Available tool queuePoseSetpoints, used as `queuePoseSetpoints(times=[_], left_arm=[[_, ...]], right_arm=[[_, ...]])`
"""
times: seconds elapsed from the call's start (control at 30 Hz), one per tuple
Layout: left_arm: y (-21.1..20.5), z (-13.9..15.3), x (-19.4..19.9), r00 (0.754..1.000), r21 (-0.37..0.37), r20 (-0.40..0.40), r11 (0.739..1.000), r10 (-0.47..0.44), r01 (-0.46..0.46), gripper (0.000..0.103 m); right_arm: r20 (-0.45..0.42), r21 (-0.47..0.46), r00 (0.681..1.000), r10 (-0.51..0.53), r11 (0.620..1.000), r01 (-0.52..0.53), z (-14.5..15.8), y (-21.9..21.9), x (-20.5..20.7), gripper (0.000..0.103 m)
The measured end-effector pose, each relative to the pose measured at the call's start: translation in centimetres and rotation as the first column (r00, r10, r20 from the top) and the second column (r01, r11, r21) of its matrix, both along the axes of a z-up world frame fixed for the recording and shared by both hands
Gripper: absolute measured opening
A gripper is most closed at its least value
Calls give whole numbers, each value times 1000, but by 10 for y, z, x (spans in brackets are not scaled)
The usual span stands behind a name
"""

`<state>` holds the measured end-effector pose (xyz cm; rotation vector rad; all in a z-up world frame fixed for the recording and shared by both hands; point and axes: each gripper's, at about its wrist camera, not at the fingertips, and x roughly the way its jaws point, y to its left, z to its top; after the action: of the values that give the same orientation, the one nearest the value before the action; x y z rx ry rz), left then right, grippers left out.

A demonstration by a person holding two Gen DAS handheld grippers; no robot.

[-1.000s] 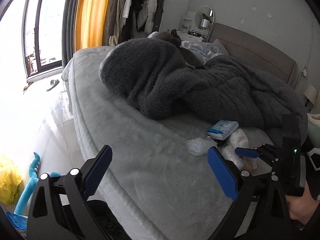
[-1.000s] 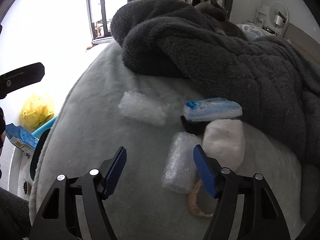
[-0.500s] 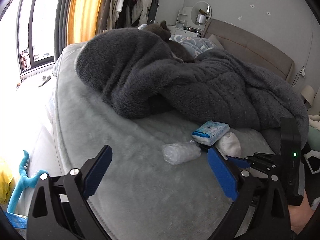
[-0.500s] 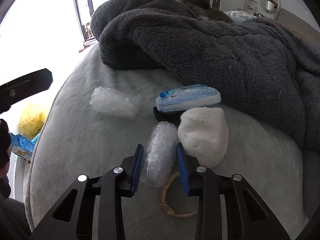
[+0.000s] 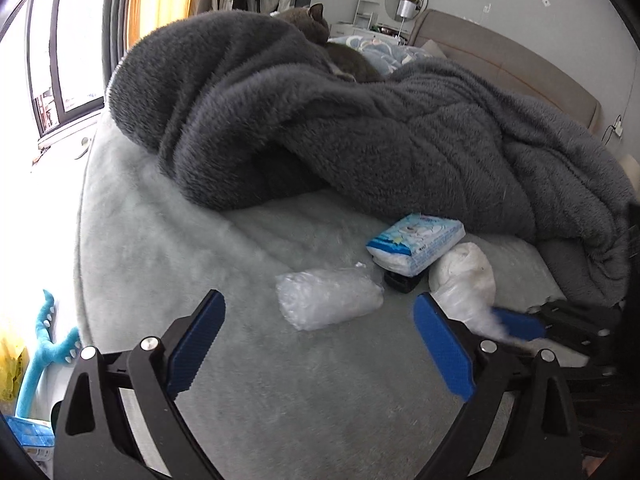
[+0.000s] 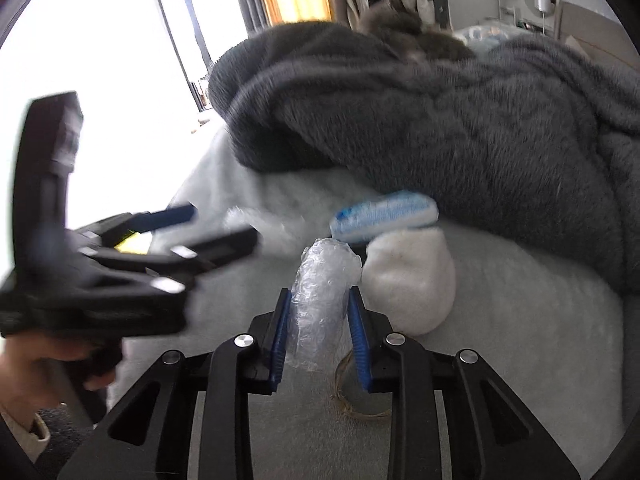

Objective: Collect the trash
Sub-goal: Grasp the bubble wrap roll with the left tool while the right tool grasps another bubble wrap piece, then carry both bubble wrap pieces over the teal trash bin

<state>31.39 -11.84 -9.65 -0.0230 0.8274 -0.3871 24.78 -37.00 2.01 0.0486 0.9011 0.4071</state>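
**Two grippers, two plastic wraps on the bed**

Two hand-held grippers, nearest items first.

1. Right gripper (image 6: 318,334): blue pads pressed onto a crumpled clear plastic wrap (image 6: 320,292), pinching it from both sides. The wrap stands roughly along the fingers, its far end reaching toward the tissue pack.
2. Loop of tan string (image 6: 356,400): lies on the bed cover just under and near the right gripper's fingers, partly hidden.
3. Left gripper (image 5: 320,344): fingers spread wide, nothing between the pads; hovers over the near part of the pale grey bed cover (image 5: 168,248).
4. Second clear plastic wrap (image 5: 328,298): lies flat on the bed cover just beyond the left gripper, between its two fingers in view, untouched.
5. White sock (image 6: 412,276): bunched, just right of the pinched wrap, apparently touching it.
6. Blue-and-white tissue pack (image 5: 416,240): far side of the sock, resting on a small black object (image 5: 400,280) of unclear kind.
7. Dark grey fleece blanket (image 5: 360,132): heaped across the far half of the bed, its edge beside the tissue pack.
8. Grey cat (image 5: 316,24): on top of the blanket, farthest.
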Motion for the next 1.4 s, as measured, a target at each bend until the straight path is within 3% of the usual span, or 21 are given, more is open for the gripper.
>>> queuePoseSetpoints(times=[0.3, 0.6, 0.77, 1.4], left_arm=[[-19, -20, 7, 999, 61, -24, 998, 23, -22, 88], [-22, -30, 19, 997, 30, -48, 997, 68, -67, 79], [-29, -32, 26, 996, 23, -53, 997, 69, -68, 68], [-25, -3, -17, 997, -17, 32, 997, -69, 70, 65]], right_arm=[[71, 28, 997, -34, 999, 32, 25, -27, -14, 28], [56, 93, 995, -79, 993, 73, 28, -67, -22, 28], [50, 89, 995, -86, 993, 81, 27, -79, -24, 28], [58, 141, 997, -53, 989, 44, 39, -60, -25, 28]])
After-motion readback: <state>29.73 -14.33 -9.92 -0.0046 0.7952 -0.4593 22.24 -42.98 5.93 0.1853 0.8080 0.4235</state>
